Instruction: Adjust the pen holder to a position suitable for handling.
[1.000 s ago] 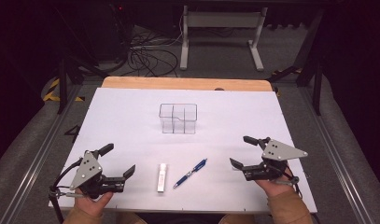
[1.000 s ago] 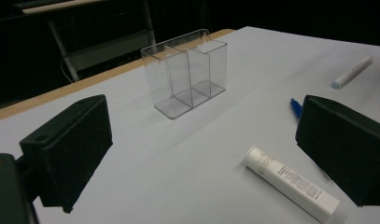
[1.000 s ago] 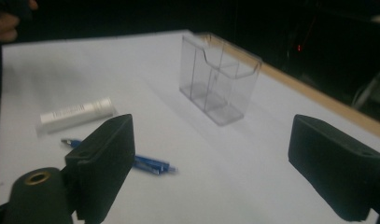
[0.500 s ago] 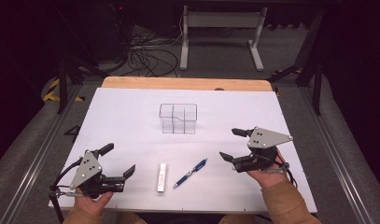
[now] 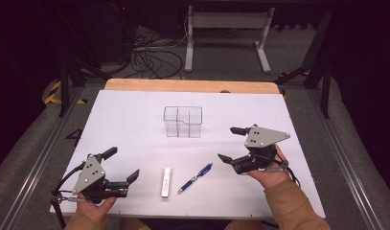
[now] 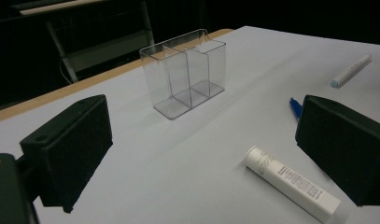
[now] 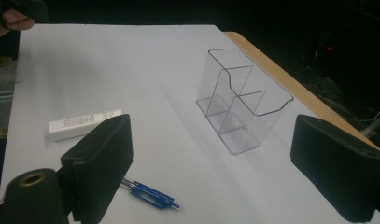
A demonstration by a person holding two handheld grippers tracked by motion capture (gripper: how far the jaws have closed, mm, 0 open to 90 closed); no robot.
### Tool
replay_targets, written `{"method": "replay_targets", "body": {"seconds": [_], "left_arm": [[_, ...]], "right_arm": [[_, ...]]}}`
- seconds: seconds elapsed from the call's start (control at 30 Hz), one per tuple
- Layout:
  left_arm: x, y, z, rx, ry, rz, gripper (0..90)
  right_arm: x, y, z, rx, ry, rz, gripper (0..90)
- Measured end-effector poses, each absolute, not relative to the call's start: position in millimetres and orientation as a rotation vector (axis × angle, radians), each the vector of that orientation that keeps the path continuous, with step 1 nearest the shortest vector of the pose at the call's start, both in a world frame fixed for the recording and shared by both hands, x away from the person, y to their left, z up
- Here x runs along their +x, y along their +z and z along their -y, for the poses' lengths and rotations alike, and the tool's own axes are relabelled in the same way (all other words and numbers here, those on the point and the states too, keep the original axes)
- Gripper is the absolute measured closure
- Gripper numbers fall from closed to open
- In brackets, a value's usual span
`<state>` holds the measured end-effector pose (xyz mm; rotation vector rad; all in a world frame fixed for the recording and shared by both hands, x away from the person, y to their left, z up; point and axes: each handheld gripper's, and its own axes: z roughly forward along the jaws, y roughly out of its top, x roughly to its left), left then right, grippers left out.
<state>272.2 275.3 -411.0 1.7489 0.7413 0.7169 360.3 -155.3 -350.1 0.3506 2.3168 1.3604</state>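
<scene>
A clear plastic organizer [image 5: 183, 121] with several compartments stands upright at the table's middle; it also appears as the organizer [image 6: 185, 77] and the organizer [image 7: 241, 100] in the gripper views. Near the front edge lie a white tube [image 5: 166, 182] and a blue pen [image 5: 196, 177], side by side and apart. My left gripper [image 5: 122, 163] rests open at the front left, left of the tube [image 6: 290, 184]. My right gripper [image 5: 227, 143] hovers open just right of the pen [image 7: 150, 193], its jaws wide with nothing between them.
The white sheet [image 5: 135, 120] covers the table, with a wooden edge [image 5: 192, 86] at the back. A white pen-like thing with a pale blue tip [image 6: 351, 71] lies beyond the pen in the left gripper view. Cables and a metal stand are on the dark floor behind.
My right gripper has moved left and slightly forward, from the table's right side toward the pen. The left gripper and the objects have stayed put.
</scene>
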Motion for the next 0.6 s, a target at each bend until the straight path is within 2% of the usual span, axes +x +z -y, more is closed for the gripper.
{"method": "replay_targets", "body": {"seconds": [0.17,0.23,0.6], "left_arm": [[272.3,-410.9,-275.3,1.749,0.718,-0.740,4.6],[272.4,-410.9,-275.1,1.751,0.718,-0.736,4.6],[272.7,-411.4,-274.7,1.751,0.710,-0.738,4.7]], "right_arm": [[364.2,-349.5,150.0,0.336,1.354,-2.340,18.5],[370.9,-348.6,145.3,0.362,1.339,-2.406,25.5],[393.9,-350.8,126.4,0.361,1.294,-2.487,31.0]]}}
